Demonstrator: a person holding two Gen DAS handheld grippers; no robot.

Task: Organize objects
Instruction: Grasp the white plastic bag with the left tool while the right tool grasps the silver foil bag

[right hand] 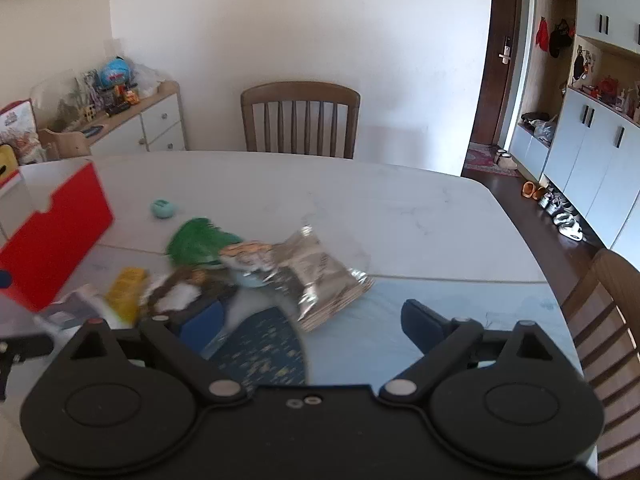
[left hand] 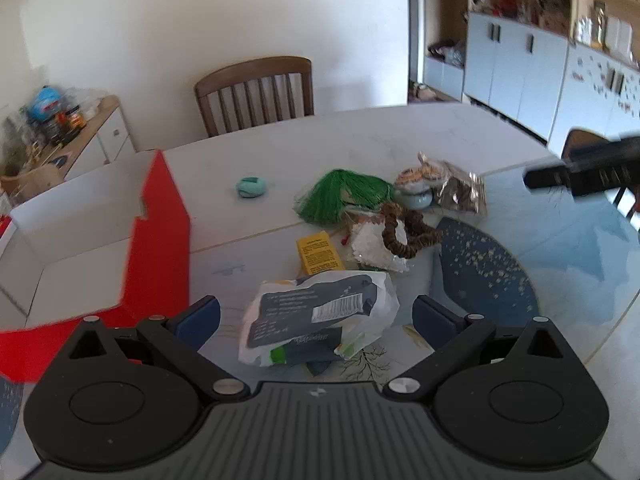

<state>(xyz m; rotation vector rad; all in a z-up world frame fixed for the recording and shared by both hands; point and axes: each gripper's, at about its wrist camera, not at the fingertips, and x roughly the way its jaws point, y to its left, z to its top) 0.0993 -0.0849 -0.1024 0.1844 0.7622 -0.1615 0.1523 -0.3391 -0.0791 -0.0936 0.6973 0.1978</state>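
Both grippers were spread wide and empty as we held them tilted down over the table. Our left gripper had its blue pads on either side of a white-and-grey packet lying on the table below, with clear gaps on both sides, so nothing was gripped yet. The packet's long axis ran roughly across the gap between the pads, slanting up to the right in the left wrist view, so we judged a slight turn of the wrist would let the pads close across its narrower side.

Our right gripper hung over a blue speckled mat, with a crinkled silver foil bag just ahead of it and nothing between its pads.

Beyond the packet lay the rest of the pile: a yellow box, a brown braided cord on a white pouch, a green tassel, and, well apart, a small teal round thing. The open red-and-white box stood to the left of the left gripper, near the packet, and well away from the right one. We judged the left hand nearer both to the packet and to the box, so the first pick fell to it.
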